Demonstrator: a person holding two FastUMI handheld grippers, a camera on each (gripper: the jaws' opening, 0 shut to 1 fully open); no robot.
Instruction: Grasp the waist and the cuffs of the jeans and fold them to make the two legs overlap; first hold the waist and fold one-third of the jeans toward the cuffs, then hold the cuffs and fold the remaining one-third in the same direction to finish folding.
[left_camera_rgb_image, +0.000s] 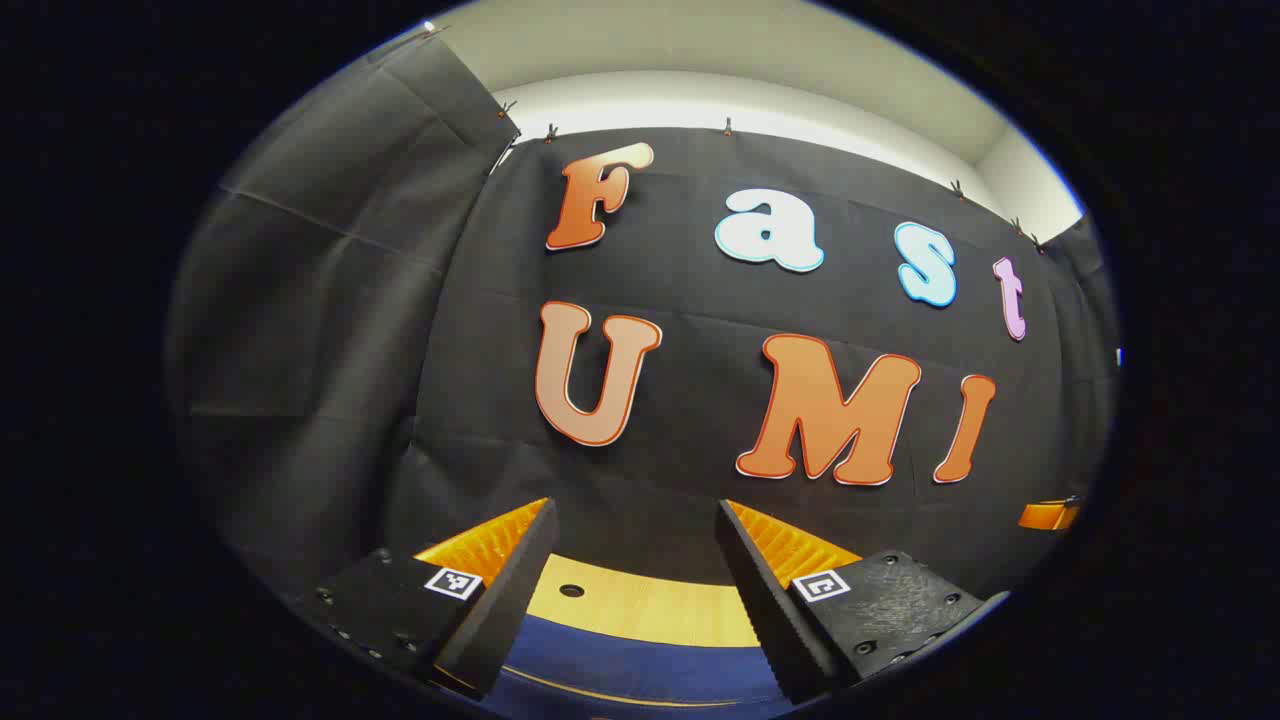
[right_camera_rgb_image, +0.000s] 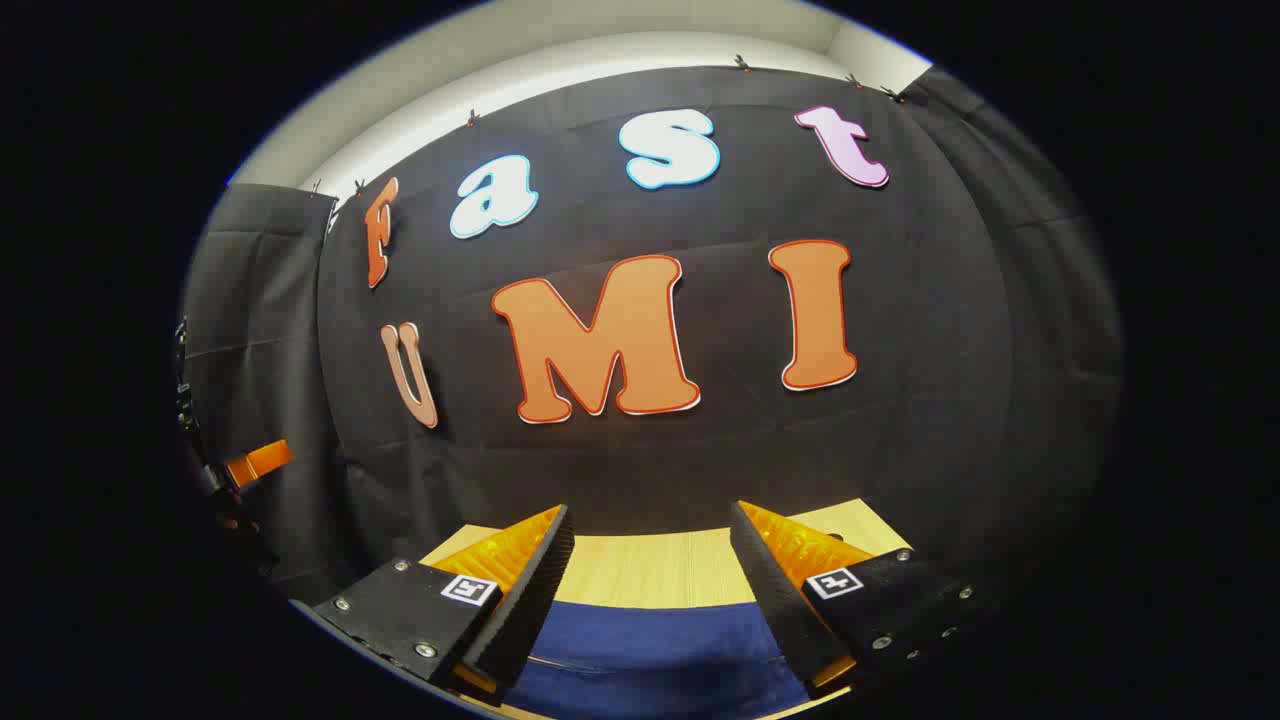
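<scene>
Dark blue jeans (left_camera_rgb_image: 640, 668) lie flat on a light wooden table (left_camera_rgb_image: 640, 605), low in the left gripper view between my fingers. My left gripper (left_camera_rgb_image: 635, 520) is open and held above the cloth, touching nothing. In the right gripper view the same blue jeans (right_camera_rgb_image: 640, 655) spread under my right gripper (right_camera_rgb_image: 650, 525), which is also open and holds nothing. Both grippers point toward the back wall. The waist and cuffs are out of sight.
The table's far edge (right_camera_rgb_image: 660, 545) meets the black cloth wall. The other gripper (right_camera_rgb_image: 255, 460) shows at the far left of the right gripper view, and the other gripper (left_camera_rgb_image: 1048, 515) shows at the far right of the left gripper view.
</scene>
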